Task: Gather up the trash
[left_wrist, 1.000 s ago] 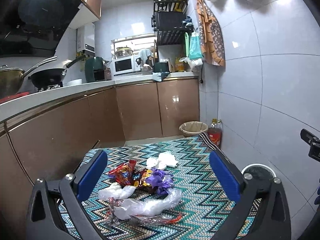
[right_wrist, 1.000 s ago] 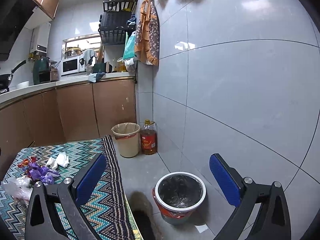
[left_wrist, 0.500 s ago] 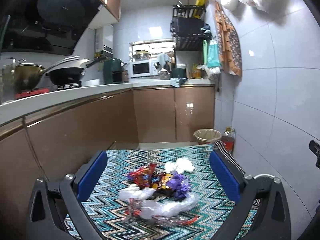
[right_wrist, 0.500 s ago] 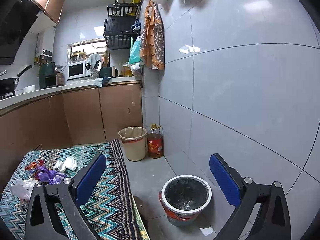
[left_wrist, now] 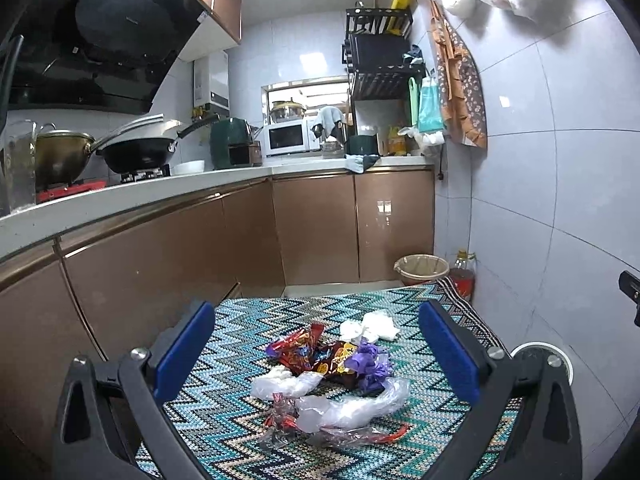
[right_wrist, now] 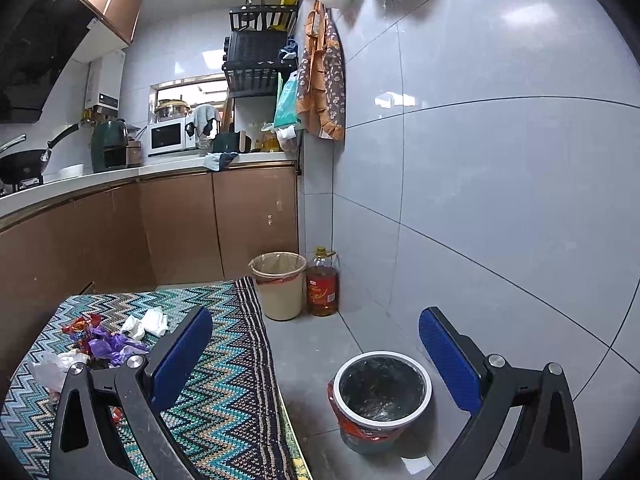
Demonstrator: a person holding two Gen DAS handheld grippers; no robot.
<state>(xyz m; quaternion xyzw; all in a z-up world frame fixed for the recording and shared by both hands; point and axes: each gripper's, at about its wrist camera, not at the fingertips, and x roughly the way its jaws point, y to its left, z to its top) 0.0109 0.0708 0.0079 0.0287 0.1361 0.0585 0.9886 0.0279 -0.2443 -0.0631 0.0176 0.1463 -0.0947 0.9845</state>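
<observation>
- The trash pile [left_wrist: 332, 384] lies on the zigzag-patterned table [left_wrist: 248, 320], dead ahead of the left tongs [left_wrist: 316, 364] and framed between their two blue pads, a little below them; nothing is touching it yet.
- The left tongs stand wide apart and hold nothing; the spread is broader than the pile as seen from this wrist.
- The pile is a loose heap: red snack wrappers [left_wrist: 300, 350] at the far side, a purple crumple [left_wrist: 370, 364] to the right of them, white tissue [left_wrist: 370, 326] further back, and a clear plastic bag [left_wrist: 352, 404] nearest the tongs.
- The clear plastic bag's long axis runs roughly left to right, across the line between the pads, so a straight descent would probably catch it along its length; the fisheye bends the edges, so that angle is only a fair guess.
- The right tongs [right_wrist: 316, 364] are also wide and empty. From their view the pile [right_wrist: 96, 346] sits well off to the left, beyond the left pad, while the black-lined bin [right_wrist: 382, 390] on the floor lies almost straight ahead between the pads, just beside the table's edge.
- So the left hand is the nearer one for the pick, and the bin lies to its right, past the table's right edge, where its rim [left_wrist: 560, 354] shows behind the right pad.
- A second, beige bin [right_wrist: 278, 284] and an oil bottle [right_wrist: 322, 284] stand against the wall, well apart from the pile.
</observation>
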